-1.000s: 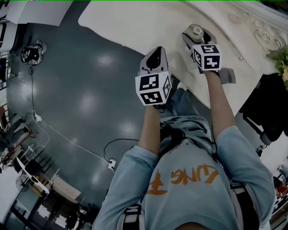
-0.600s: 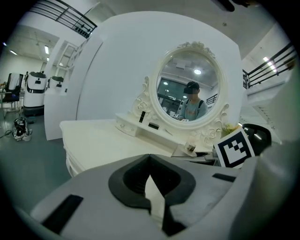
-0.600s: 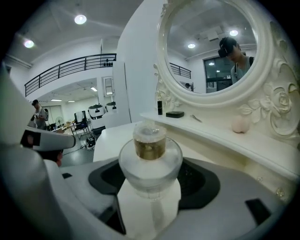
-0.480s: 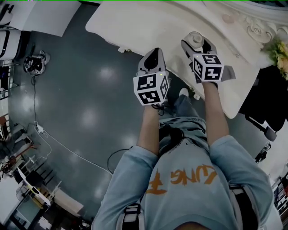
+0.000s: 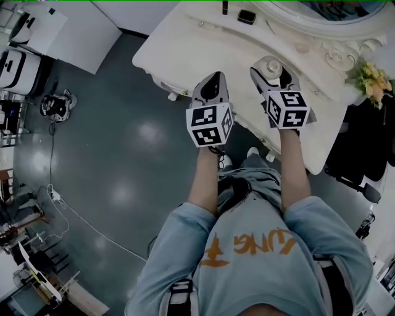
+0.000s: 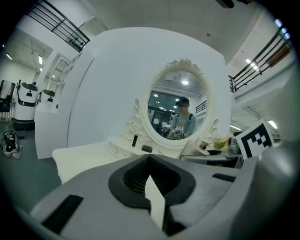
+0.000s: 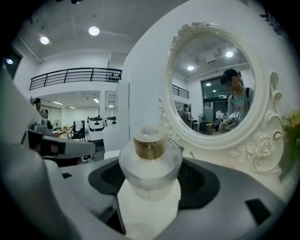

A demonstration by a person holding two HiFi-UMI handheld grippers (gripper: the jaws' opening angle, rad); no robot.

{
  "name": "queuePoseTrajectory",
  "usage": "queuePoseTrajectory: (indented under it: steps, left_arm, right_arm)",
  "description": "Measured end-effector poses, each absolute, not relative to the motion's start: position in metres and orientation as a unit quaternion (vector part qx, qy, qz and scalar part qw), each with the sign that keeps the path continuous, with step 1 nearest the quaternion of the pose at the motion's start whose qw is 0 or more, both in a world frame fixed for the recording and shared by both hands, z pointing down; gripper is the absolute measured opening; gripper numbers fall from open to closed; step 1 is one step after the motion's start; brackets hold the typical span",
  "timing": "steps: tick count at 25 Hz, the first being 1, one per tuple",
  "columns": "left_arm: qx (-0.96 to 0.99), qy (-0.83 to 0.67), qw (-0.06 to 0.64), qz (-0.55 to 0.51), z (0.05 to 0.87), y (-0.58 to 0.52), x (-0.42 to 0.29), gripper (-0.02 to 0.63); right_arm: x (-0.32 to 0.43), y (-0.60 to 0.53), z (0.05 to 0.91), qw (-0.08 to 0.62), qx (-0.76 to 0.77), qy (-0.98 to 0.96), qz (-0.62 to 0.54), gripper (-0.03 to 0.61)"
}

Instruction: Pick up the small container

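Observation:
The small container (image 7: 150,161) is a frosted glass jar with a gold neck and a clear cap. It sits upright between the jaws of my right gripper (image 7: 149,187), which is shut on it. In the head view the small container (image 5: 270,64) shows at the tip of the right gripper (image 5: 269,69), held above the white dressing table (image 5: 185,43). My left gripper (image 5: 210,86) hangs beside it to the left over the table's front edge. Its jaws are shut with nothing between them, as the left gripper (image 6: 152,194) view shows.
An oval mirror (image 7: 213,91) in an ornate white frame stands at the back of the table. Two small dark items (image 5: 246,16) lie near its base. Yellow flowers (image 5: 370,80) stand at the table's right end. A dark chair (image 5: 358,151) is at the right; grey floor lies left.
Both grippers have stayed in the same pose with the container held. The head view has shifted, so more of the table's far side and the mirror's base shows.

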State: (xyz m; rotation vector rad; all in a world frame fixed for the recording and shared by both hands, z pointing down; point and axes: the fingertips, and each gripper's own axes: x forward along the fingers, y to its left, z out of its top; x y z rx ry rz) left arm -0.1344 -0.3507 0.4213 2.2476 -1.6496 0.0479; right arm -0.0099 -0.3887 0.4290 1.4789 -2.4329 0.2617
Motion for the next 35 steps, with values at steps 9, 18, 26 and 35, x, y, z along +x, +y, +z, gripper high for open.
queuePoseTrajectory:
  steps: [9,18,26,35]
  left_arm:
    - [0.808,-0.580,0.101,-0.006,0.358,-0.367,-0.141,0.009]
    - [0.809,-0.583,0.072,-0.015,0.339,-0.372,-0.145,0.009]
    - [0.809,-0.583,0.073,-0.022,0.339,-0.373,-0.146,0.009]
    - [0.809,-0.582,0.076,-0.020,0.341,-0.374,-0.150,0.009]
  right_arm:
    - [-0.013,-0.387,0.362,0.102,0.517,-0.849,0.032,0.334]
    - [-0.009,-0.388,0.337,0.086,0.526,-0.846,0.012,0.334]
    - [-0.009,-0.387,0.332,0.088,0.525,-0.847,0.003,0.334]
    - [-0.015,-0.388,0.330,0.093,0.520,-0.849,-0.005,0.334]
